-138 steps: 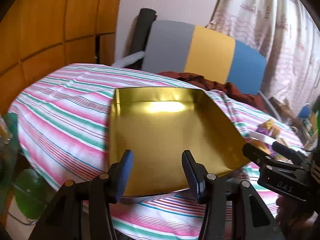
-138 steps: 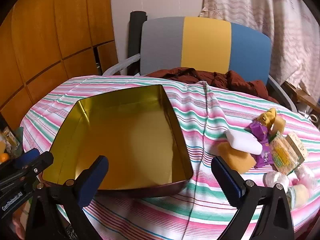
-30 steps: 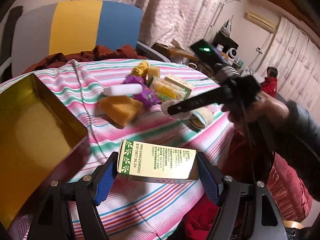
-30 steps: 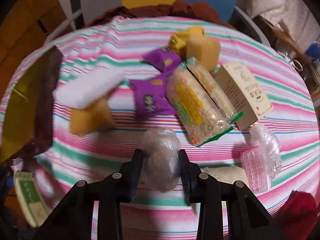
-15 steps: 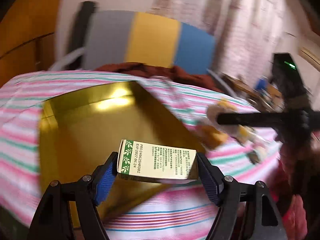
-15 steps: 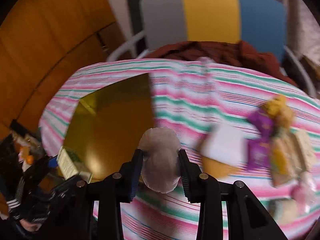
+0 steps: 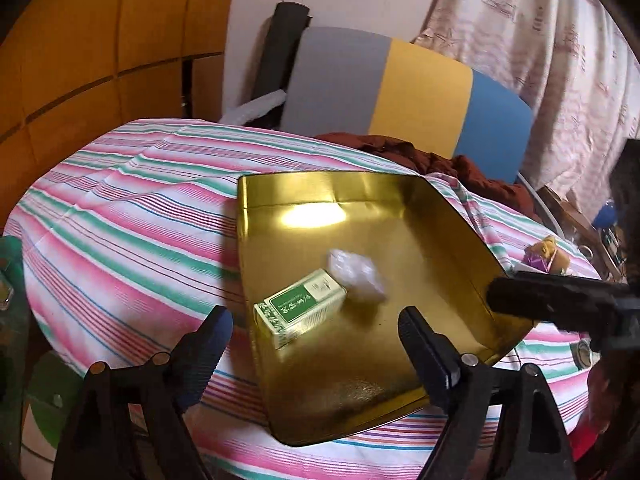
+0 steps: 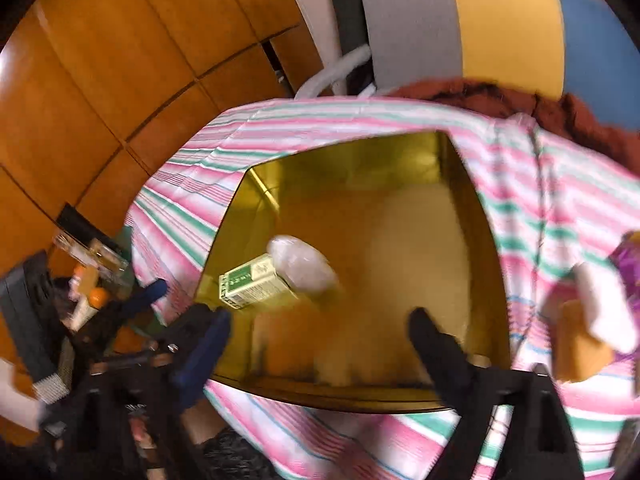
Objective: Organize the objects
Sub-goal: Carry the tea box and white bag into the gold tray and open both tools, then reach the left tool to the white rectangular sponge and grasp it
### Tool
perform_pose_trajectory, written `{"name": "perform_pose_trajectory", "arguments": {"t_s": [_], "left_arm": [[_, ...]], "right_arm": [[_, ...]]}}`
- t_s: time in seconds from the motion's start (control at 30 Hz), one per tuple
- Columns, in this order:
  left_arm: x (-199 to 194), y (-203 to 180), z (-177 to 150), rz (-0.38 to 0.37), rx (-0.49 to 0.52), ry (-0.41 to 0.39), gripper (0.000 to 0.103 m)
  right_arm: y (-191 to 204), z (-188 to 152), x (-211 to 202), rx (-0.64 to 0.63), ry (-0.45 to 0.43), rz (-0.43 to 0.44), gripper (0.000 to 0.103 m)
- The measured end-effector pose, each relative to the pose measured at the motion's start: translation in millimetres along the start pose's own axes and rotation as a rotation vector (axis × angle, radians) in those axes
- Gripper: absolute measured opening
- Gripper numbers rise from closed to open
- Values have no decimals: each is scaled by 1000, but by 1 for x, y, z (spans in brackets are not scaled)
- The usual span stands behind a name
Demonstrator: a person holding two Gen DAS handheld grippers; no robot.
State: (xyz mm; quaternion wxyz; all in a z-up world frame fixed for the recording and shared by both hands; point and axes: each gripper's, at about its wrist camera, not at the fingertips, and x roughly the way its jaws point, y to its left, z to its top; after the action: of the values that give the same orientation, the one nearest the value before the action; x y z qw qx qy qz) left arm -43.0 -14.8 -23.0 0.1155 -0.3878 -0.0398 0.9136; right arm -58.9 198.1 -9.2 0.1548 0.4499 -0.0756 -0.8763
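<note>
Green-white carton (image 7: 300,308) and plastic-wrapped bundle (image 7: 356,276) touching inside gold tin (image 7: 452,220). Carton likely light, stiff: grasp flat sides. Left gripper (image 7: 316,344), right gripper (image 8: 320,338) spread, empty.

Your right camera is all smeared. The wrapped lump (image 7: 356,276) in the gold tray (image 7: 460,236) is fuzzy. The snacks (image 8: 596,312) are cut off at the edge.

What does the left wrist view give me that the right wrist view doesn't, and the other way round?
Left wrist only: the curtain and the right tongs' arm crossing the tray's right edge. Right wrist only: the white block on an orange block, and clutter beside the table. Both: the gold tray holding the green box against the wrapped bundle; both tongs open.
</note>
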Motion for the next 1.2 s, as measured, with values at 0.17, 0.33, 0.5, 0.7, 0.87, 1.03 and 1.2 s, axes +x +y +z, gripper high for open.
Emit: {"name": "perform_pose_trajectory", "arguments": {"t_s": [0.17,0.33,0.5,0.7,0.87,1.03,1.2], "left_arm": [[-11,-9,2,38,27,-23,87],[-22,-19,2,74,56,-63,86],[-27,-27,3,107,62,-91,86],[-24,-32,2,62,74,-87,86],[-19,-41,-1,-36,87,-49,84],[-16,-63,0,-88,153,-39,84],[-12,-97,1,-174,235,-16,84]], "right_arm": [[11,-8,-19,-71,-122,-145,103],[14,-19,-34,-88,-249,-277,103],[-13,-24,-40,22,-234,-241,103],[-42,-35,-53,110,-269,-269,103],[-71,-50,-64,197,-261,-307,103],[-110,-67,-79,302,-255,-345,103],[-149,-75,-99,418,-269,-370,103]]}}
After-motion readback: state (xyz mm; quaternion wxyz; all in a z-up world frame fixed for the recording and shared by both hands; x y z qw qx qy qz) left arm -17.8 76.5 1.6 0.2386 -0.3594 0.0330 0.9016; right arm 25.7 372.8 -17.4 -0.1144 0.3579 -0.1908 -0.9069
